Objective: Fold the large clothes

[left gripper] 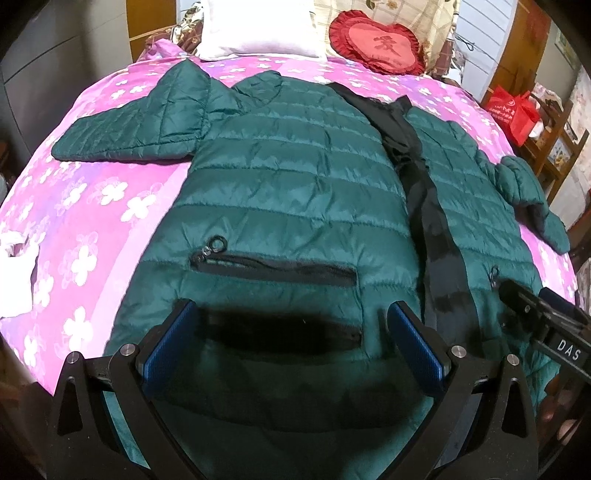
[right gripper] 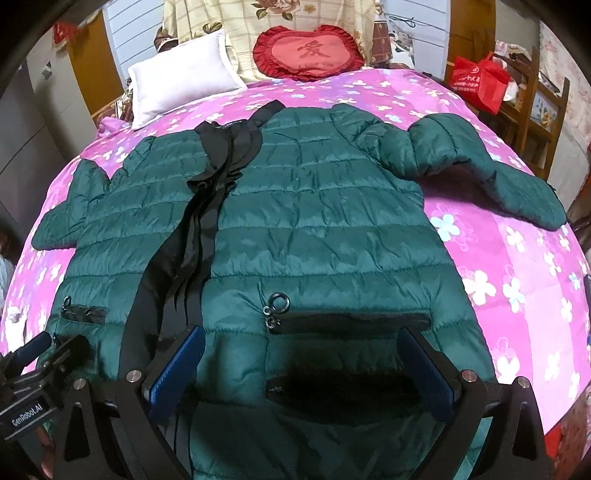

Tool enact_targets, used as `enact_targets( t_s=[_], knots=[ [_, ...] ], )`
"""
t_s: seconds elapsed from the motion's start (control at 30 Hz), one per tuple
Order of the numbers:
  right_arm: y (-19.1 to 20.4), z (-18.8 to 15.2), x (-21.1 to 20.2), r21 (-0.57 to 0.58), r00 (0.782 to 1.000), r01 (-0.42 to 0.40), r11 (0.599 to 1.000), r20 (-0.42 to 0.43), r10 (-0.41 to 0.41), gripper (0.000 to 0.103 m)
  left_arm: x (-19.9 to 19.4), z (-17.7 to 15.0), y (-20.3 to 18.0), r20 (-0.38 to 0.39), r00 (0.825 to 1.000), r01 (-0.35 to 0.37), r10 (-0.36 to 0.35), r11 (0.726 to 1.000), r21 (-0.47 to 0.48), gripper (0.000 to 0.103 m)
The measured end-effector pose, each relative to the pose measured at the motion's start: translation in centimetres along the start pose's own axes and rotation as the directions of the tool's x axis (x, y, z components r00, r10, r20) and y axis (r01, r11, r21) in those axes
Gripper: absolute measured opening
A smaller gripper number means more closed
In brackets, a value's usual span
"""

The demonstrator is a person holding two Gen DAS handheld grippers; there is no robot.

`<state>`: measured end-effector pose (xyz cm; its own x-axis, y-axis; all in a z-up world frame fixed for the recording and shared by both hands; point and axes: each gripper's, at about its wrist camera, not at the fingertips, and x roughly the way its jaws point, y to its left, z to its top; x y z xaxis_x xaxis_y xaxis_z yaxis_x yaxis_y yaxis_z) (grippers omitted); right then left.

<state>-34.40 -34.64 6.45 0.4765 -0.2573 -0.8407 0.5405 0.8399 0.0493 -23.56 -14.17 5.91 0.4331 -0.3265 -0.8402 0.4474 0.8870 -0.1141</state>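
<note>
A dark green quilted puffer jacket (left gripper: 295,173) lies front up and spread flat on the bed, unzipped, with a black lining strip (left gripper: 421,192) down the middle. It also shows in the right wrist view (right gripper: 317,214). Its sleeves (left gripper: 129,125) (right gripper: 491,173) stretch out to both sides. My left gripper (left gripper: 291,332) is open, its blue pads over the left hem below a zip pocket (left gripper: 273,267). My right gripper (right gripper: 303,354) is open over the right hem below the other pocket (right gripper: 351,321).
The bed has a pink flowered cover (left gripper: 92,206). A white pillow (left gripper: 258,26) and a red heart cushion (left gripper: 376,40) lie at the head. A red bag (right gripper: 480,83) sits on a wooden shelf at the right.
</note>
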Motion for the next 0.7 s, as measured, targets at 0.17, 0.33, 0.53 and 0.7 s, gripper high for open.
enact_targets(
  t_s=[0.17, 0.33, 0.53, 0.7],
  knots=[
    [0.6, 0.8, 0.3, -0.005, 1.000, -0.014, 1.000, 0.003, 0.014, 0.103, -0.2, 1.5, 1.3, 0.018, 1.000, -0.011, 0.011, 1.000, -0.020, 0.102],
    [2.0, 2.2, 0.6, -0.023, 0.999, -0.053, 0.998, 0.008, 0.053, 0.103, 0.0, 4.0, 4.0, 0.045, 0.997, -0.065, 0.066, 0.997, -0.040, 0.102],
    [4.5, 5.2, 2.4, -0.060, 0.998, -0.061, 0.996, 0.014, 0.062, 0.103, 0.8, 7.8, 9.4, 0.060, 0.986, -0.146, 0.154, 0.982, -0.123, 0.102],
    [6.8, 7.3, 4.0, -0.086, 0.997, -0.076, 0.993, 0.012, 0.078, 0.103, 1.3, 10.9, 13.8, 0.084, 0.971, -0.206, 0.224, 0.962, -0.180, 0.102]
  ],
)
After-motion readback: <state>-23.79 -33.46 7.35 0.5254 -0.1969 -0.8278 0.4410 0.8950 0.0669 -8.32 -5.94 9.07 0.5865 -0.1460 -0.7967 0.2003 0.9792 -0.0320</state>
